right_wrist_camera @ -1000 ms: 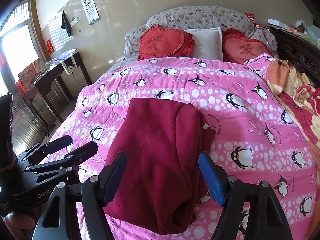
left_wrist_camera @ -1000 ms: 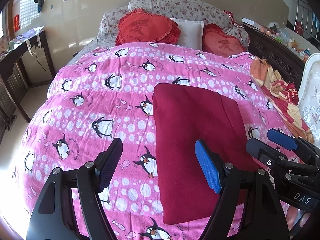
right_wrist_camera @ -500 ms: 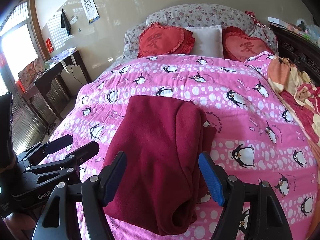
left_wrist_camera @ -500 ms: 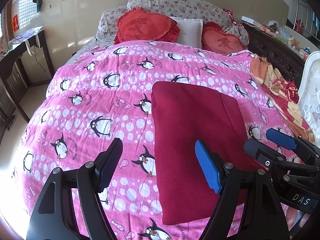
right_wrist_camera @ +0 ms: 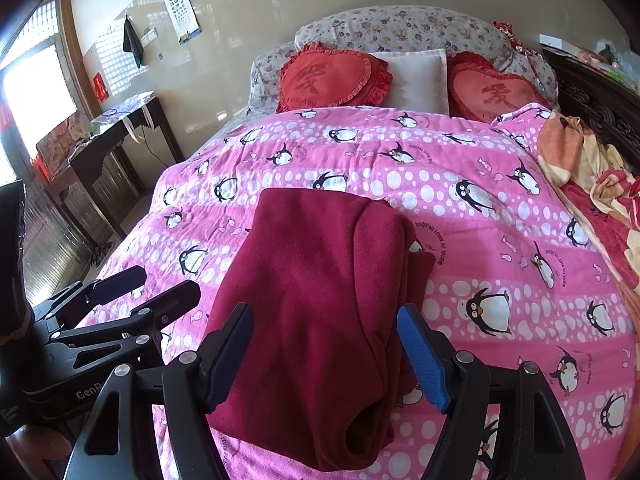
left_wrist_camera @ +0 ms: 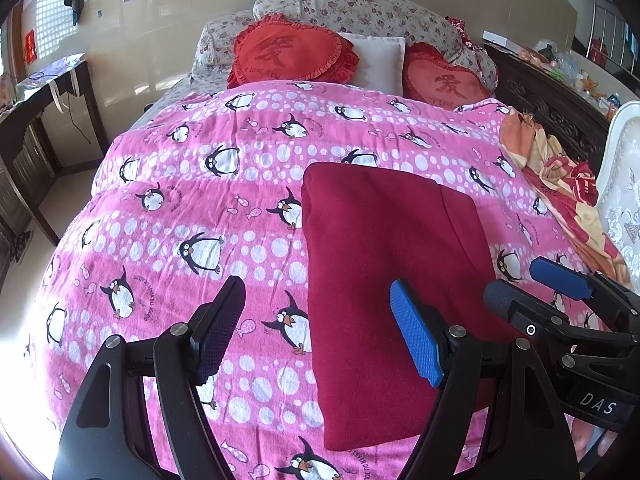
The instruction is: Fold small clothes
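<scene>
A dark red garment [left_wrist_camera: 384,264] lies folded into a long rectangle on the pink penguin blanket [left_wrist_camera: 208,200]; it also shows in the right wrist view [right_wrist_camera: 320,304] with a loose opening at its near end. My left gripper [left_wrist_camera: 320,332] is open and empty, held above the blanket at the garment's left edge. My right gripper [right_wrist_camera: 326,354] is open and empty, held above the garment's near end. Each gripper shows in the other's view: the right gripper [left_wrist_camera: 536,288] and the left gripper [right_wrist_camera: 144,288].
Two red heart cushions [left_wrist_camera: 292,54] and a white pillow [left_wrist_camera: 378,60] lie at the bed's head. A crumpled floral blanket [left_wrist_camera: 560,192] lies on the right side. A dark wooden desk [right_wrist_camera: 100,148] stands left of the bed. A carved dark headboard [left_wrist_camera: 552,108] runs along the right.
Both grippers have drawn back slightly toward the foot of the bed and stay open. The garment has not moved.
</scene>
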A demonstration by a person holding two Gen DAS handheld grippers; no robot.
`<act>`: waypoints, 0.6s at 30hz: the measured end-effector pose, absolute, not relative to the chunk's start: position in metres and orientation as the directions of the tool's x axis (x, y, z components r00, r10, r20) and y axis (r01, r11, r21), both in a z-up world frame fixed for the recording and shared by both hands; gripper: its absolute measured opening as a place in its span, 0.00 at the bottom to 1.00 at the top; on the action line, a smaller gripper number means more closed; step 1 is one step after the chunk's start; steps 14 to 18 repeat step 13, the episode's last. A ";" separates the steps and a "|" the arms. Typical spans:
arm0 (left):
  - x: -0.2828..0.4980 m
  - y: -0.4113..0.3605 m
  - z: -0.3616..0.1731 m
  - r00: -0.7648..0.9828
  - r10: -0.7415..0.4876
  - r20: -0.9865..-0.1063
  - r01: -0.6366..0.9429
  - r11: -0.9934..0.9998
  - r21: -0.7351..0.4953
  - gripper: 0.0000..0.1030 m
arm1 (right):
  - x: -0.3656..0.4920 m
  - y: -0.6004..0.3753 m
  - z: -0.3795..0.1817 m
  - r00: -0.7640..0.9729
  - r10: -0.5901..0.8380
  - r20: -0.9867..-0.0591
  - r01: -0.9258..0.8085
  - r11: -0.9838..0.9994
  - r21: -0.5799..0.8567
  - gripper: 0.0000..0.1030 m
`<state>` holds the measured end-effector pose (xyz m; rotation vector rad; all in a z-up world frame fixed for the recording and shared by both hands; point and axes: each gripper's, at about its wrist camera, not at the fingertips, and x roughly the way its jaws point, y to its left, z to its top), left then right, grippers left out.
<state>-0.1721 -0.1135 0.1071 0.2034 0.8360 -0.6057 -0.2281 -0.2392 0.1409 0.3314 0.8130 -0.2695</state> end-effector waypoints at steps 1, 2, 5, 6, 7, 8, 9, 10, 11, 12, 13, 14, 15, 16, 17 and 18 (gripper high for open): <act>-0.172 -0.113 0.107 0.514 -0.423 -0.746 0.578 0.814 -0.063 0.73 | -0.228 -0.239 0.141 0.658 -0.107 -0.745 0.358 0.915 0.185 0.70; -0.172 -0.113 0.107 0.514 -0.423 -0.746 0.577 0.814 -0.064 0.73 | -0.228 -0.239 0.141 0.658 -0.107 -0.746 0.358 0.915 0.185 0.70; -0.172 -0.113 0.106 0.512 -0.424 -0.747 0.576 0.815 -0.067 0.73 | -0.227 -0.239 0.140 0.656 -0.107 -0.747 0.358 0.915 0.184 0.70; -0.171 -0.113 0.106 0.510 -0.426 -0.747 0.578 0.813 -0.068 0.73 | -0.227 -0.240 0.139 0.654 -0.106 -0.749 0.358 0.915 0.183 0.70; -0.172 -0.113 0.105 0.511 -0.426 -0.746 0.579 0.813 -0.068 0.73 | -0.226 -0.240 0.139 0.652 -0.105 -0.751 0.358 0.916 0.183 0.70; -0.171 -0.113 0.105 0.510 -0.426 -0.747 0.580 0.812 -0.067 0.73 | -0.226 -0.240 0.139 0.651 -0.104 -0.752 0.358 0.916 0.183 0.70; -0.171 -0.114 0.105 0.508 -0.428 -0.747 0.583 0.810 -0.067 0.73 | -0.226 -0.239 0.138 0.651 -0.104 -0.752 0.357 0.916 0.182 0.70; -0.170 -0.114 0.104 0.507 -0.429 -0.748 0.585 0.809 -0.067 0.73 | -0.226 -0.239 0.138 0.650 -0.104 -0.752 0.356 0.917 0.181 0.70; -0.170 -0.114 0.104 0.509 -0.426 -0.748 0.582 0.810 -0.065 0.73 | -0.226 -0.239 0.138 0.650 -0.104 -0.753 0.356 0.917 0.180 0.70; -0.169 -0.114 0.103 0.509 -0.424 -0.750 0.581 0.811 -0.064 0.73 | -0.225 -0.239 0.137 0.649 -0.105 -0.754 0.356 0.917 0.178 0.70; -0.167 -0.113 0.102 0.507 -0.422 -0.751 0.579 0.813 -0.066 0.73 | -0.225 -0.240 0.137 0.647 -0.106 -0.755 0.357 0.917 0.177 0.70; -0.167 -0.113 0.102 0.507 -0.422 -0.751 0.579 0.813 -0.066 0.73 | -0.225 -0.240 0.137 0.647 -0.106 -0.755 0.357 0.917 0.177 0.70; -0.167 -0.113 0.102 0.507 -0.422 -0.751 0.579 0.813 -0.066 0.73 | -0.225 -0.240 0.137 0.647 -0.106 -0.755 0.357 0.917 0.177 0.70; -0.167 -0.113 0.102 0.507 -0.422 -0.751 0.579 0.813 -0.066 0.73 | -0.225 -0.240 0.137 0.647 -0.106 -0.755 0.357 0.917 0.177 0.70; -0.167 -0.113 0.102 0.507 -0.422 -0.751 0.579 0.813 -0.066 0.73 | -0.225 -0.240 0.137 0.647 -0.106 -0.755 0.357 0.917 0.177 0.70; -0.167 -0.113 0.102 0.507 -0.422 -0.751 0.579 0.813 -0.066 0.73 | -0.225 -0.240 0.137 0.647 -0.106 -0.755 0.357 0.917 0.177 0.70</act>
